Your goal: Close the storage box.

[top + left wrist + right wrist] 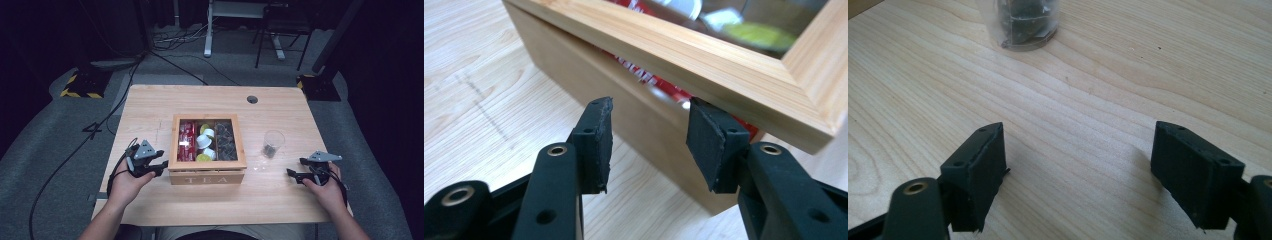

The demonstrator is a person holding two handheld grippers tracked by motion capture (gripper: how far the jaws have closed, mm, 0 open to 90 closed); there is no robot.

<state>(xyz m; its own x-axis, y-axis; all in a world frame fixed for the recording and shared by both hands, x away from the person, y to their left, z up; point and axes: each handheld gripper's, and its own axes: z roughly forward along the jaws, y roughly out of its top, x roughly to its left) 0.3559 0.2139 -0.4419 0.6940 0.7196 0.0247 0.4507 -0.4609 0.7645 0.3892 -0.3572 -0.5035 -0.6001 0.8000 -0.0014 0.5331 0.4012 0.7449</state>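
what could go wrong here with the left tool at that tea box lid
The left tool is open at the tea box corner, with the windowed lid slightly raised above the wall. Its right pad sits just under the lid edge, so the lid might slip off and drop shut. Pushing sideways could slide the box toward the plastic cup and tip it.

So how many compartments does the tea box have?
3 show through the tea box's glass lid: the left with red packets, the middle with white and yellow capsules, the right with dark packets.
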